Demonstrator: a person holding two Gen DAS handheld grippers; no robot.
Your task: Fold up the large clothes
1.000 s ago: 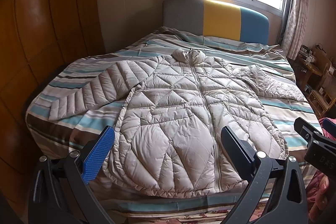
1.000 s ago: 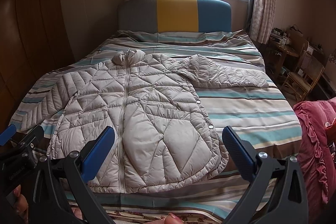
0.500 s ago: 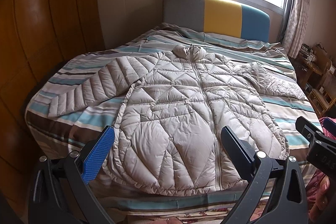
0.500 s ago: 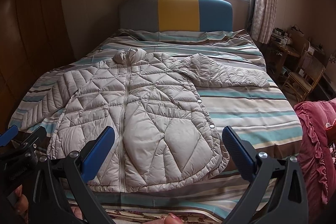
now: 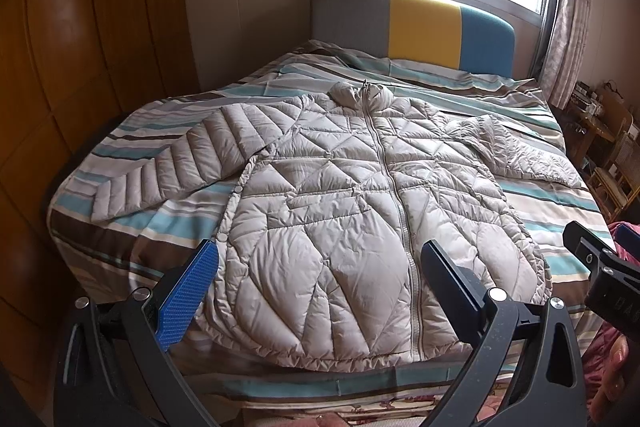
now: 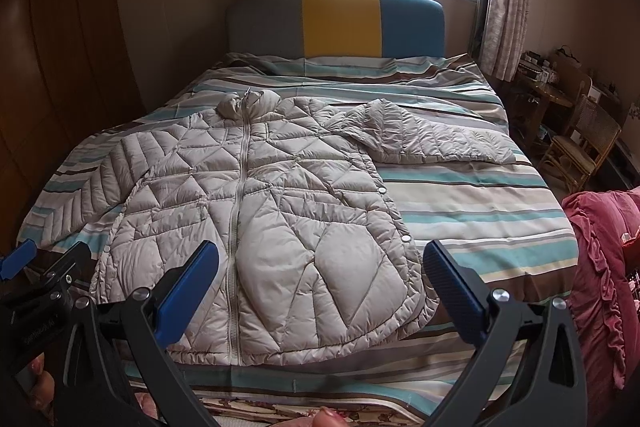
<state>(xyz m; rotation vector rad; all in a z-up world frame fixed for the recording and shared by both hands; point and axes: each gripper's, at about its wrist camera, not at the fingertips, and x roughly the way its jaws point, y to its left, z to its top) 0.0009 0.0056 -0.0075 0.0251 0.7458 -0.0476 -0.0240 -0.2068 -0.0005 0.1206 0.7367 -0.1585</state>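
The grey quilted down jacket (image 5: 352, 211) lies flat on the striped bed cover (image 6: 480, 215), front up and zipped closed, with the collar toward the headboard (image 6: 340, 23) at 12 o'clock and the hem near the foot of the bed. No fold appears to be made yet, so the step in hand is most probably the first reach for a sleeve or a side of the jacket. To do it well, I think each tool should take one thin edge, such as a cuff or the hem corner, and not the thick padded middle, because the puffy and slippery fabric may spring out from the fingers; the sleeve should then be carried low over the body so the jacket does not slide on the cover. The left tool (image 5: 320, 291) is released, with its fingers wide apart and nothing between them, and it hovers before the hem; the jacket body fills the view from 12 o'clock, and the left sleeve (image 5: 168, 167) stretches out toward 10 o'clock. The right tool (image 6: 320, 291) is also released and empty; the jacket lies at 11 o'clock from it, and the right sleeve (image 6: 424, 139) points toward 1 o'clock.
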